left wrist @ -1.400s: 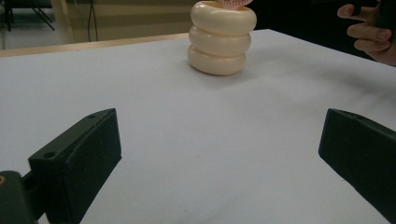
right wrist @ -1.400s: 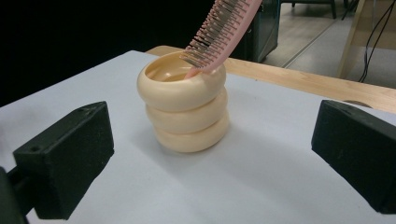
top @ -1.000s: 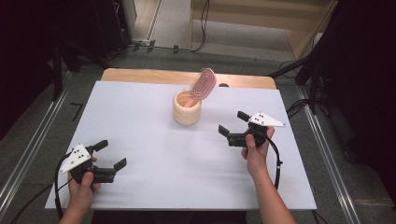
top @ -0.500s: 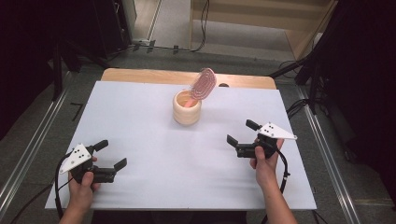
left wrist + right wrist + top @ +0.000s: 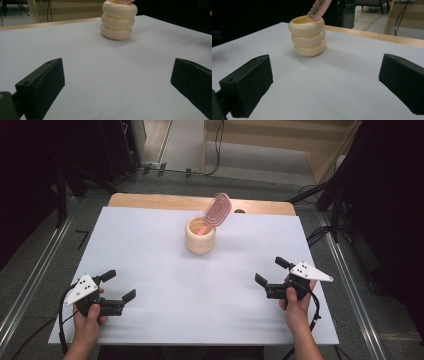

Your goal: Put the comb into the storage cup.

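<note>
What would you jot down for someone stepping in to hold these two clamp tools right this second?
Left gripper: open, empty, low at the near left of the white table.
Right gripper: open, empty, at the near right.
Cream ribbed cup: upright toward the table's far middle, apart from both grippers.
Pink comb: stands in the cup, leaning against its rim, head poking out.
Done: the comb appears stowed.
Left: probably nothing, unless the comb is meant to come out.
</note>
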A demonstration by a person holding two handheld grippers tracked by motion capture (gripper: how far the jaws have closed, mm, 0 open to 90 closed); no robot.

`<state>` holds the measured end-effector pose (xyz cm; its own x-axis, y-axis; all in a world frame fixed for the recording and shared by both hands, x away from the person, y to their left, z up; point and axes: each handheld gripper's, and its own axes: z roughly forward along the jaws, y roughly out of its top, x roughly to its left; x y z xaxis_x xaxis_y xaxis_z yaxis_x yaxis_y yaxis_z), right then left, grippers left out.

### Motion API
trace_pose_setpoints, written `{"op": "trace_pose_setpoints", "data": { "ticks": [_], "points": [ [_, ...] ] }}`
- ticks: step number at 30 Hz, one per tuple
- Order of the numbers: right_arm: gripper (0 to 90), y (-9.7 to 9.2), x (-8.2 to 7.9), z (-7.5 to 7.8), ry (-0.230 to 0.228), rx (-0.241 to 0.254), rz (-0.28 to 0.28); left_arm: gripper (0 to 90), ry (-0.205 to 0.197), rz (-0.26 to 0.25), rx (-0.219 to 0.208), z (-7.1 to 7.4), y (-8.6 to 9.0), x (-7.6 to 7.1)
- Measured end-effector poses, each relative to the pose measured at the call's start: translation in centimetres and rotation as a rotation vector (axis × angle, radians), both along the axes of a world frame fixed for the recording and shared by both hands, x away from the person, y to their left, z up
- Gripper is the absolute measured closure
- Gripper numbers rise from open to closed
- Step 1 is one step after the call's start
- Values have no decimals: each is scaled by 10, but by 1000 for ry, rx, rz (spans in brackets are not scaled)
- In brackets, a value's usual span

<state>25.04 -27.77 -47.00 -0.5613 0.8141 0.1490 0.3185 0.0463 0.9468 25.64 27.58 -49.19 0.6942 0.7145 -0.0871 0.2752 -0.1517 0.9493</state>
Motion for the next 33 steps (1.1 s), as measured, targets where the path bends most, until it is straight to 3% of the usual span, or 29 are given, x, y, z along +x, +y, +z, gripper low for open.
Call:
{"op": "trace_pose_setpoints", "data": {
  "ticks": [19,33],
  "points": [
    [0,-39,-28,-10,21,-3,-56,0,1,3,0,0,0,0],
    [0,-56,-41,-19,34,11,-78,0,2,-2,10,0,0,0]
  ]
}}
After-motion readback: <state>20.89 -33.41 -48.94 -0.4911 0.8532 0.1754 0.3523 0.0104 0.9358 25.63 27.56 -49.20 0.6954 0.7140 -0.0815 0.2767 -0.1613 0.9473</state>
